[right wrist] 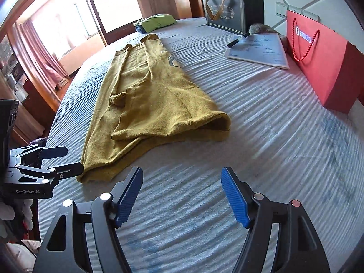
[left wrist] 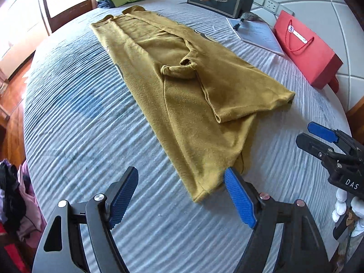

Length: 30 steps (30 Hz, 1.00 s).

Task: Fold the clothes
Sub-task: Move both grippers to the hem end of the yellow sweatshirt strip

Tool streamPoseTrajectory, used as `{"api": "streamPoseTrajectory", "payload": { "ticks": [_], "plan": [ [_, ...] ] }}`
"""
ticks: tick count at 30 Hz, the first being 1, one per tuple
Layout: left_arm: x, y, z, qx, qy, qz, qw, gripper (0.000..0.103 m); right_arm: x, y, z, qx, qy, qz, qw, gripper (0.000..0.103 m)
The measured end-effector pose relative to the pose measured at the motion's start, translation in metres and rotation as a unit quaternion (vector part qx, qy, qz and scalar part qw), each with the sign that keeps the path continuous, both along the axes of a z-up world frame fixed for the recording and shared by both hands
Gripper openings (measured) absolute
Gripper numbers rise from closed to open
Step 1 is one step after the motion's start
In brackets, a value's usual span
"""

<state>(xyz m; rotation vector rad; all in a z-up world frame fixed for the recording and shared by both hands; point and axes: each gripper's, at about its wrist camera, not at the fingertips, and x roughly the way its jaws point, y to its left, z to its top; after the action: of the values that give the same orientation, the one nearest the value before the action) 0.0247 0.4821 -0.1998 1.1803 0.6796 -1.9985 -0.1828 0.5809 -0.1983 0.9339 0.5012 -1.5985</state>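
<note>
A mustard-yellow shirt lies lengthwise on the striped bedcover, its sides folded inward and a sleeve cuff curled on top; the right wrist view shows the shirt from the other side. My left gripper is open, its right pad beside the shirt's near hem corner, nothing between the fingers. My right gripper is open over bare bedcover, short of the shirt's near edge. The right gripper also shows at the right of the left wrist view, and the left gripper at the left of the right wrist view.
A red paper bag, a dark gift bag, a paper pad with a pen and a folded green garment sit along the far side of the bed. Loose clothes are piled off the left edge.
</note>
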Motion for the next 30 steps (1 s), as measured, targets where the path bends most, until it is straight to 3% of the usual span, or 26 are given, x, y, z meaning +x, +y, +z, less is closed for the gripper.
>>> {"api": "streamPoseTrajectory", "payload": {
  "ticks": [5, 12, 20, 30],
  "plan": [
    [-0.027, 0.027, -0.012, -0.005, -0.012, 0.085, 0.9963, 0.079, -0.027, -0.001, -0.006, -0.015, 0.008, 0.067, 0.998, 0.070],
    [-0.039, 0.031, -0.022, -0.037, -0.020, 0.182, 0.9823, 0.081, -0.050, -0.019, -0.019, -0.028, 0.013, 0.121, 0.992, 0.070],
    [-0.043, 0.026, -0.027, -0.033, -0.024, 0.203, 0.9784, 0.084, -0.052, -0.039, -0.018, -0.035, 0.001, 0.168, 0.985, 0.070],
    [-0.033, 0.026, -0.025, -0.052, -0.022, 0.202, 0.9778, 0.085, -0.059, -0.048, -0.018, -0.034, -0.007, 0.168, 0.985, 0.070]
  ]
}}
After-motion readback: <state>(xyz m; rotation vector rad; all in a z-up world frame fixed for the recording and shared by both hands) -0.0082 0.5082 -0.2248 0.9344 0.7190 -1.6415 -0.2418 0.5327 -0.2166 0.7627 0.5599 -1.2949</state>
